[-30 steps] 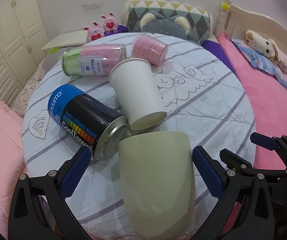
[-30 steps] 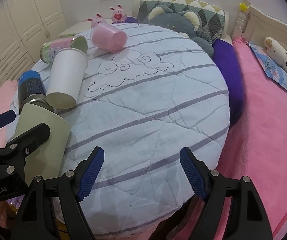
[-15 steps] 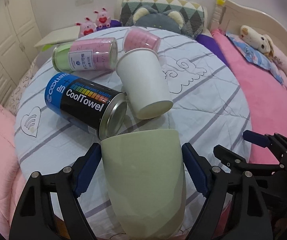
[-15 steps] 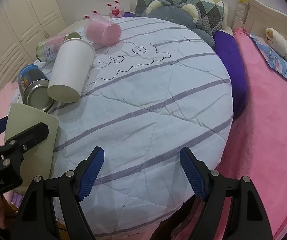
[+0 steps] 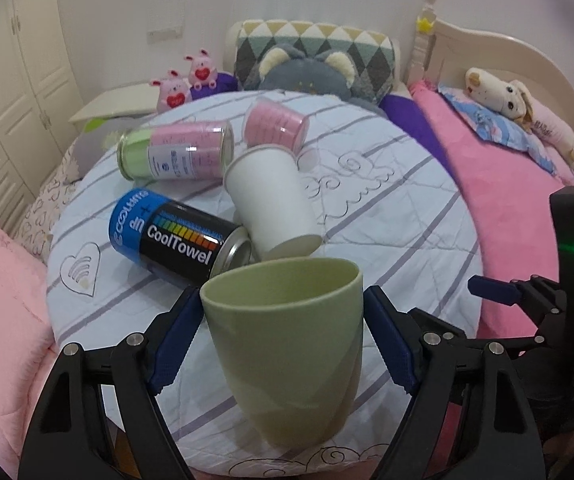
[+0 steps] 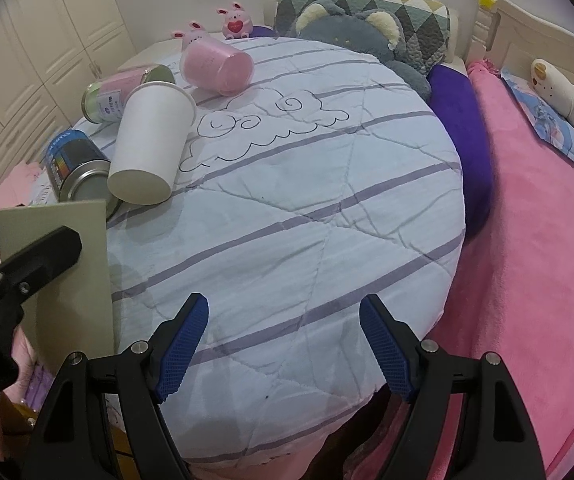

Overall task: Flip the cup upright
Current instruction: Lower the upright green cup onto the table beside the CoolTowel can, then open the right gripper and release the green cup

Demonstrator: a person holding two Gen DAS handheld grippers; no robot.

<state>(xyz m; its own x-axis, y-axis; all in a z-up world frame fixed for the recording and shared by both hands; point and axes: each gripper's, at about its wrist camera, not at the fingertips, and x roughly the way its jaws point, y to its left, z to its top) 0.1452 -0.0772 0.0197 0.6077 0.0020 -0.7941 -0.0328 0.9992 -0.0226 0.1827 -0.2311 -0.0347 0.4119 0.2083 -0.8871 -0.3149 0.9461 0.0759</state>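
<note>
My left hand-held gripper clamps the green cup, mouth up, over the round quilted surface near edge; right hand-held gripper gapes w/ nothing between pads. Behind: CoolTowel can, white paper cup.

A round quilted cushion, white with purple stripes and a cloud drawing, fills the frame's centre. At its upper left four things lie on their sides: a white paper cup, a blue-black can, a pink-green can and a pink cup.
</note>
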